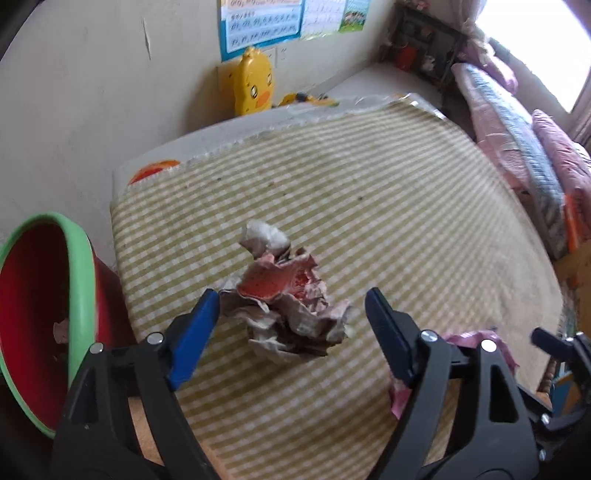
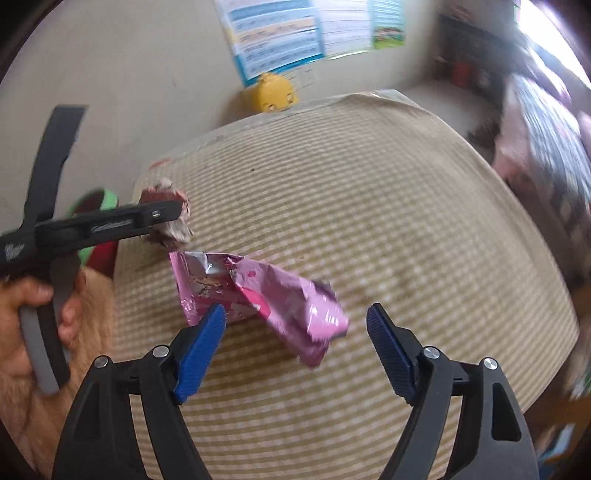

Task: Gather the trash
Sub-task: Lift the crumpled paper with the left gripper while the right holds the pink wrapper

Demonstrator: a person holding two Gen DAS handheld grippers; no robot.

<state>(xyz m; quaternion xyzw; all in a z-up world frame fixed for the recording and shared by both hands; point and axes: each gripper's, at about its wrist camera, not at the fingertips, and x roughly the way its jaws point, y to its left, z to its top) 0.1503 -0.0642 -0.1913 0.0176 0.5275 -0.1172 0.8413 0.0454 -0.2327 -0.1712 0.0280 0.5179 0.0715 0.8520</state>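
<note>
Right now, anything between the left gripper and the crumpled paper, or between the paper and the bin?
Nothing visible. The crumpled paper sits between the open left gripper pads; the red bin stands just left, off the checked mat.

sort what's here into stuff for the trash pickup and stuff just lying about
For the job:
crumpled red-and-grey paper wad
pink foil snack wrapper
red bin with green rim

Just lying about:
yellow duck toy
wall posters
folded pink bedding

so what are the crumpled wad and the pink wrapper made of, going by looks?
Crumpled wad: looks like paper, matte, with sharp creases, torn edges and red print. Pink wrapper: likely metallised plastic film, glossy, with a silvery inside showing at its torn end; the blur leaves that open.
</note>
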